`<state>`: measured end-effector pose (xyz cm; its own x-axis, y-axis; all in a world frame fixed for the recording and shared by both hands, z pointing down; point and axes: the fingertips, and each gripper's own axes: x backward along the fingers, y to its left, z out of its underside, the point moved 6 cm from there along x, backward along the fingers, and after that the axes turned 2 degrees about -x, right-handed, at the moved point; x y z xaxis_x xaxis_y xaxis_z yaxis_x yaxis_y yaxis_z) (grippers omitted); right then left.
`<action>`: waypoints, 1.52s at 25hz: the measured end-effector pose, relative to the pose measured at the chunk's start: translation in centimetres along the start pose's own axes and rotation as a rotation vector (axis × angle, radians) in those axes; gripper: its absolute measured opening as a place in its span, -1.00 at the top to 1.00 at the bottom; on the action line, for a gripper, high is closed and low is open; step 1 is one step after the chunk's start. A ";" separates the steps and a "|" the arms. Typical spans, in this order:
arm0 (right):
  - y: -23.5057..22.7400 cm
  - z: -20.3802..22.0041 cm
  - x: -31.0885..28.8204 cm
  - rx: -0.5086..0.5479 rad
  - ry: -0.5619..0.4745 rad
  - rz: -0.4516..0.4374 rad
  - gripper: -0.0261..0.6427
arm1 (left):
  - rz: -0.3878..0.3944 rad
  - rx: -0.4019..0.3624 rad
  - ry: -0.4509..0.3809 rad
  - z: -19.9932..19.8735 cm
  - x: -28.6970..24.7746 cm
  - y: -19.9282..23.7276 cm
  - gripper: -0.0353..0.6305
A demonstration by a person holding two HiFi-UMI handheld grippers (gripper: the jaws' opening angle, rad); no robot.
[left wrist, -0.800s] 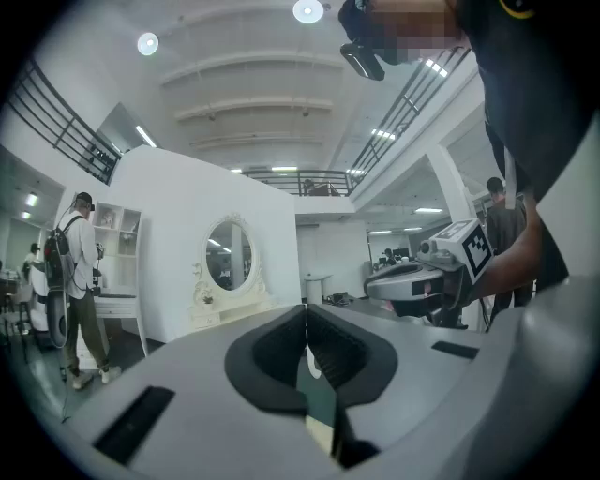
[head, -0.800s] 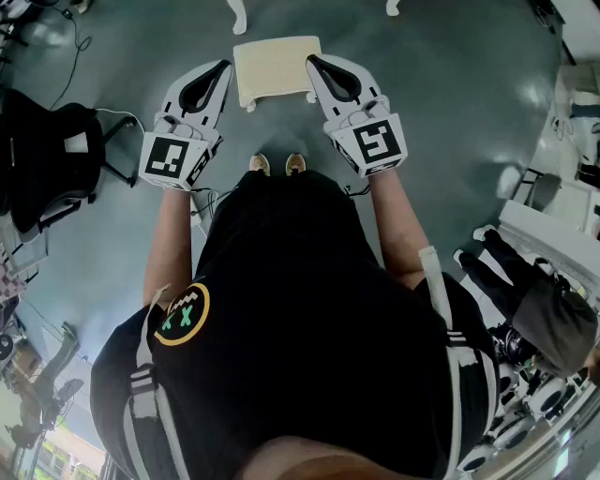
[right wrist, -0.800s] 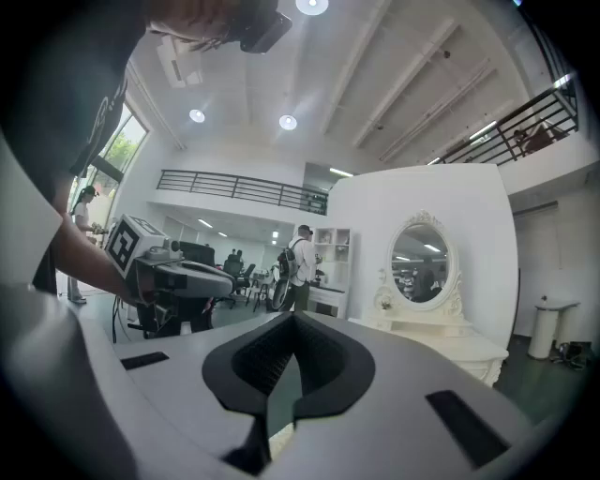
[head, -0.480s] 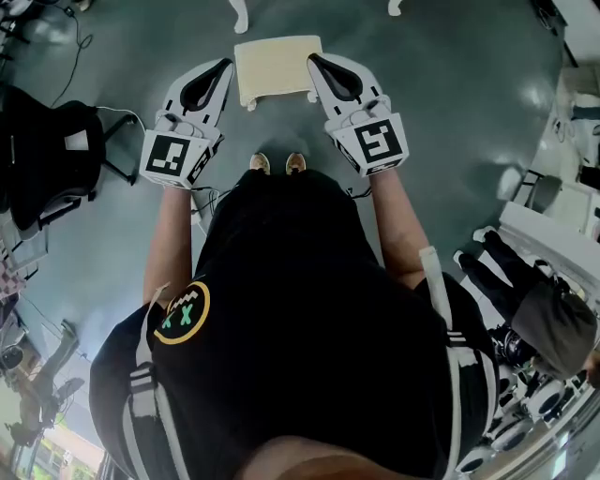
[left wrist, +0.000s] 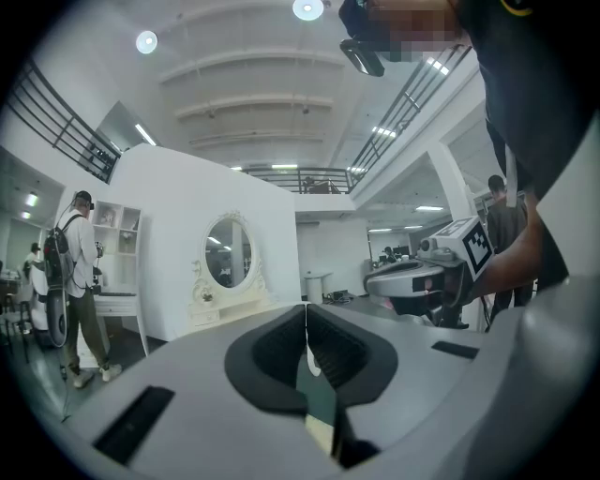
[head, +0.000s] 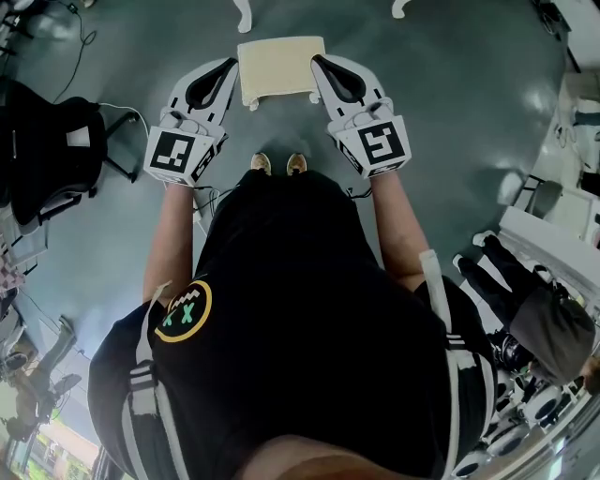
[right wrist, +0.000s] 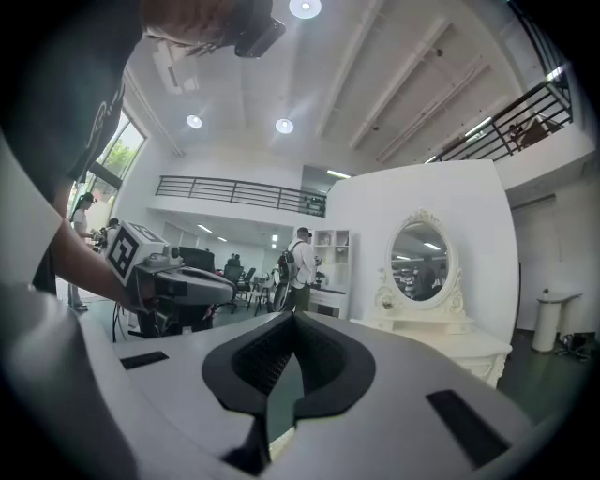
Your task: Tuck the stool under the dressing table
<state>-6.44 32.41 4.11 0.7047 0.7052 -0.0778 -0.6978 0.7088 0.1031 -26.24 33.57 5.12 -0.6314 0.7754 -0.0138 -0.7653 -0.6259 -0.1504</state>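
The stool [head: 281, 67], with a cream square seat, stands on the grey-green floor just ahead of my feet. My left gripper [head: 228, 64] is level beside the seat's left edge and my right gripper [head: 317, 60] beside its right edge. Both are shut with nothing between the jaws, and I cannot tell whether they touch the seat. Two white legs of the dressing table [head: 244, 14] show at the top edge beyond the stool. The white dressing table [left wrist: 228, 298] with its oval mirror shows ahead in the left gripper view, and the dressing table [right wrist: 441, 333] also shows in the right gripper view.
A black chair with a bag [head: 47, 150] stands to the left on the floor. A seated person [head: 534, 305] and white furniture are at the right. A person with a backpack [left wrist: 80, 281] stands by white shelves left of the dressing table.
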 end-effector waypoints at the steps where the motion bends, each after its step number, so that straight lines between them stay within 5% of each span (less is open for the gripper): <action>1: 0.0 0.0 0.0 -0.002 0.000 0.000 0.86 | 0.002 0.000 0.000 0.0 0.0 0.0 0.83; 11: 0.2 0.1 -0.9 -0.027 0.007 -0.044 0.61 | 0.027 0.011 0.001 0.4 -0.3 0.3 0.81; 17: 0.7 0.6 -1.0 -0.041 0.024 -0.087 0.05 | 0.059 0.010 0.016 0.9 -0.6 0.0 0.00; 20: 0.8 0.9 -1.3 -0.041 0.035 -0.115 -0.55 | 0.059 0.009 0.020 1.1 -0.8 0.0 -0.31; 22: 0.9 1.2 -1.4 -0.037 0.042 -0.124 -0.76 | 0.055 -0.012 0.028 1.2 -0.8 -0.1 -0.43; 32: 0.3 2.4 -1.3 -0.050 0.077 -0.127 -0.85 | 0.043 -0.007 0.097 2.3 -1.3 -0.8 -0.52; 38: -1.4 8.6 -2.6 -0.122 0.197 -0.129 -0.85 | 0.045 0.036 0.232 8.7 -2.5 -0.6 -0.52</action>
<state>-6.18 29.38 12.69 0.7589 0.5903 -0.2750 -0.6224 0.7817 -0.0395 -25.31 31.22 13.82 -0.6221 0.7428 -0.2474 -0.7437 -0.6594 -0.1097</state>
